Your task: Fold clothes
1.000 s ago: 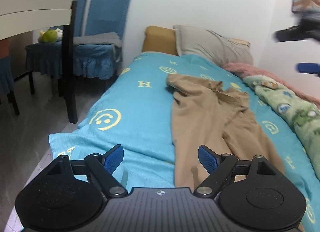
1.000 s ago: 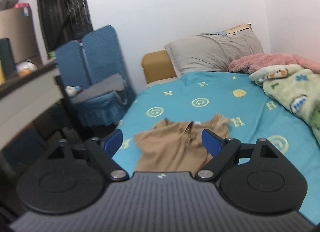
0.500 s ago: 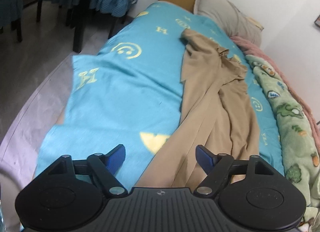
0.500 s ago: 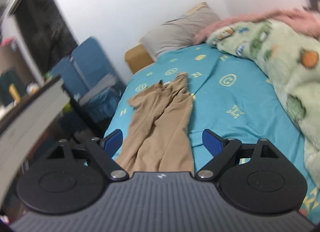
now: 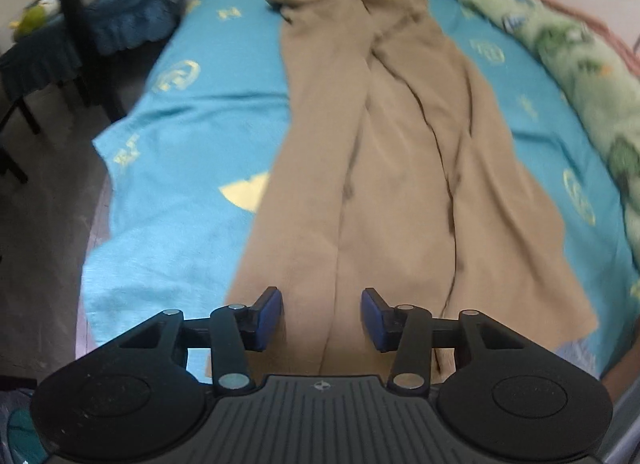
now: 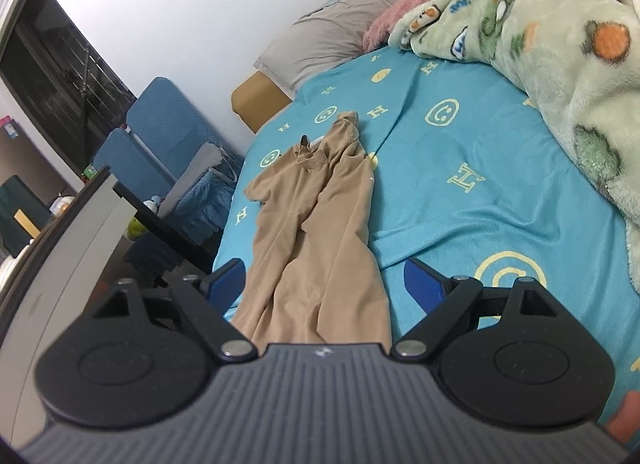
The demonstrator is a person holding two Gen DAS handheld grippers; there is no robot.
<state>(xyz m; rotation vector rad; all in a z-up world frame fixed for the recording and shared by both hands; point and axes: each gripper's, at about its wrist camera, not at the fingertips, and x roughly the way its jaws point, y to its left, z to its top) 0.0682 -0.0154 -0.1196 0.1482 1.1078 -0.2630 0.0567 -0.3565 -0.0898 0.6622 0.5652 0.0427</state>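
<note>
Tan garment point(image 5: 384, 168) lengthwise along bed point(image 5: 180, 152)

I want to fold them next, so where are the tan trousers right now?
The tan trousers lie lengthwise along the blue bedsheet in both views, with the green blanket on their right and the near end between the left gripper pads.

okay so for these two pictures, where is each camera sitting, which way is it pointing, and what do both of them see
Left wrist: on the left hand-held gripper, angled steeply down over the near end of the tan garment; its jaws have just been closing, part open, cloth between, not pinched.
Right wrist: on the right hand-held gripper, looking shallowly along the bed toward the grey pillow; jaws wide.
Shared: the garment, blue sheet, green blanket.
</note>
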